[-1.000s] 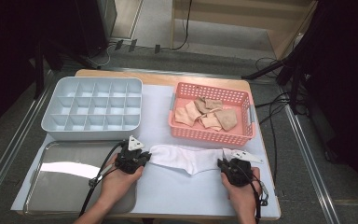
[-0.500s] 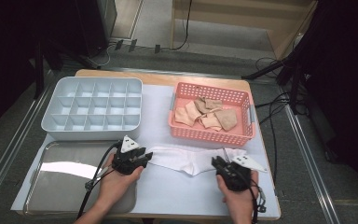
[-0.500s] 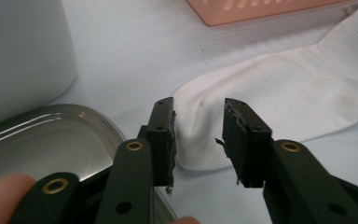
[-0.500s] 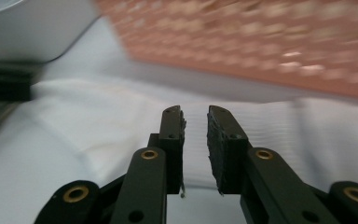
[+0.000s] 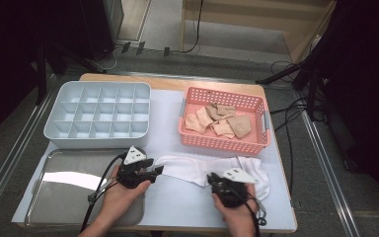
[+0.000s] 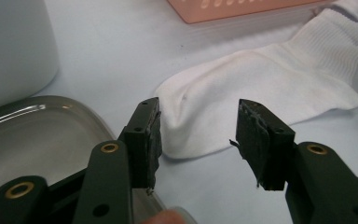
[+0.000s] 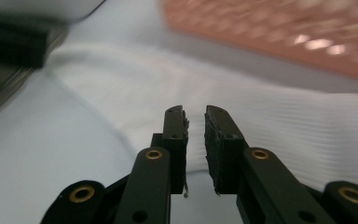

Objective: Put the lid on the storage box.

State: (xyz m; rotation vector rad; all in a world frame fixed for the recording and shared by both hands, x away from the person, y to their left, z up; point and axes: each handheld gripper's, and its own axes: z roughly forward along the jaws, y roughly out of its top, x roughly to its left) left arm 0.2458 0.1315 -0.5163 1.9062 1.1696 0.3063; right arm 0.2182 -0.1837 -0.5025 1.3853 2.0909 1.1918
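A white sock (image 5: 187,168) lies flat on the table, toe to the left and ribbed cuff to the right. My left gripper (image 5: 155,172) sits at the toe end. Its jaws have just been opening and now stand apart (image 6: 198,135), with the sock's toe (image 6: 261,79) on the table just ahead of them, untouched by the pads. My right gripper (image 5: 211,178) hovers over the sock's middle, pointing left. A narrow gap shows between its jaws (image 7: 196,140), nothing is in it, and the sock (image 7: 284,126) lies beneath.
A pink basket (image 5: 224,144) with several beige socks (image 5: 217,121) stands behind the white sock. A grey compartment box (image 5: 96,140) is at the back left. A shiny metal tray (image 5: 69,182) lies under the left hand, near the front edge.
The left jaws have opened at the sock's toe end. My right gripper has moved left, from the cuff end to over the sock's middle.
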